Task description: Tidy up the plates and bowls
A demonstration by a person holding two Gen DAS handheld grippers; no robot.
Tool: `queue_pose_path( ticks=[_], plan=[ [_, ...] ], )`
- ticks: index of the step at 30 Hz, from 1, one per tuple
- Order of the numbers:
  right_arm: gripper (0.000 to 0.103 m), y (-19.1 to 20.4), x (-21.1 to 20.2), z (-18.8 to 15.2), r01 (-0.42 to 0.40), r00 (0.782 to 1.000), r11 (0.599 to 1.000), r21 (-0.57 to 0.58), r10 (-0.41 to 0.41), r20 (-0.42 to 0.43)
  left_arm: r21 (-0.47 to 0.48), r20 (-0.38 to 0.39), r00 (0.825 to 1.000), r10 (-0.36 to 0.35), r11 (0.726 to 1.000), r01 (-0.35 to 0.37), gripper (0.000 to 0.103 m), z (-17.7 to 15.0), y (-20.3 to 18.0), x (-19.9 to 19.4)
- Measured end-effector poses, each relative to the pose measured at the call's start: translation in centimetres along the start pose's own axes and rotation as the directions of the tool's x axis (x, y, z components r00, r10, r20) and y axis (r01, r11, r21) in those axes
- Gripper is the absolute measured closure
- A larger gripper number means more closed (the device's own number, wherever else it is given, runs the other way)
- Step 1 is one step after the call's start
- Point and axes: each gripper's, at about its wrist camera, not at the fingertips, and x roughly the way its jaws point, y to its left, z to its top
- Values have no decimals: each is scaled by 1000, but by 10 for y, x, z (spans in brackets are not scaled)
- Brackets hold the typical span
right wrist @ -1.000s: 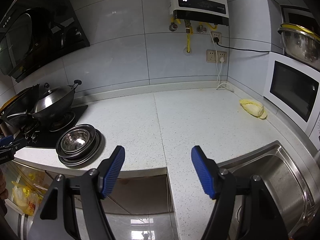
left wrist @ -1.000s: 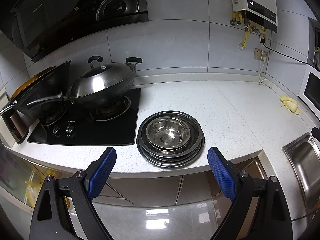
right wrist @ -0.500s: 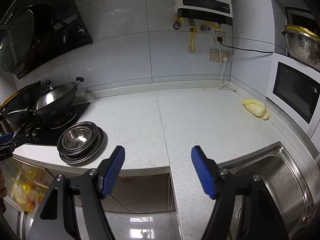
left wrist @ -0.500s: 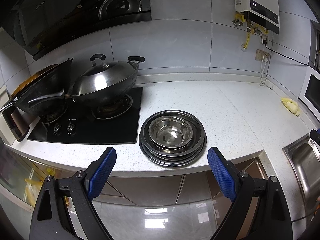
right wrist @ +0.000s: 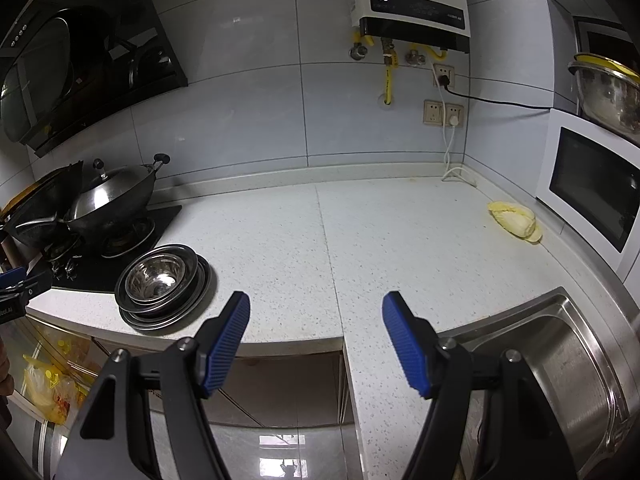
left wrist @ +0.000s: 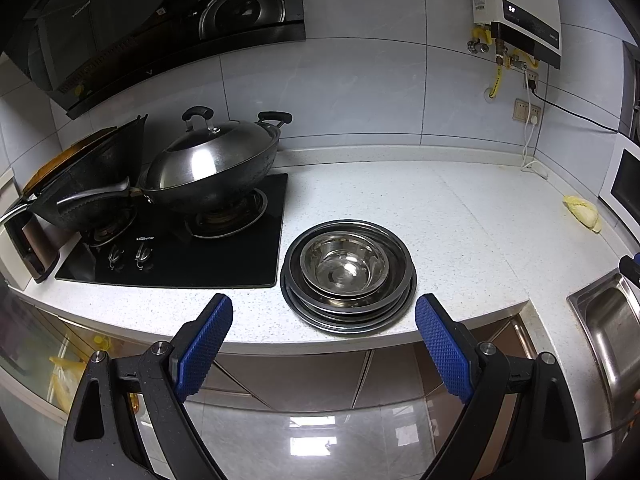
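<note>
A stack of steel plates [left wrist: 394, 300] [right wrist: 200, 284] sits on the white counter near its front edge, just right of the hob. Steel bowls [left wrist: 344, 266] [right wrist: 158, 276] are nested on top of the stack. My left gripper [left wrist: 324, 320] hangs open in front of the counter edge, short of the stack, with nothing between its blue pads. My right gripper [right wrist: 316, 320] is open too, empty, facing the counter corner between the stack and the sink. The left gripper's tip [right wrist: 16, 284] shows at the left edge of the right wrist view.
A black hob [left wrist: 180, 256] carries a lidded wok [left wrist: 212, 168] and a dark pan [left wrist: 92, 184]. A steel sink [right wrist: 560, 364] lies at the right, a microwave [right wrist: 596, 188] behind it, a yellow vegetable [right wrist: 516, 220] beside it. A wall heater [right wrist: 412, 4] hangs above.
Both views have shifted slightly, so the stack appears a touch further right and lower in the frames. Neither gripper's jaws have changed, and the stack has not moved.
</note>
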Motion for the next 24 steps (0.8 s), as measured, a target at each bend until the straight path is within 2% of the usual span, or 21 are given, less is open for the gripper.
queue_pose_path(
  ticks=[24],
  plan=[
    [35, 4, 4, 4, 5, 1000, 1000, -4, -5, 4, 0, -7, 1000, -4, 1000, 4, 14, 0, -3, 6]
  ],
)
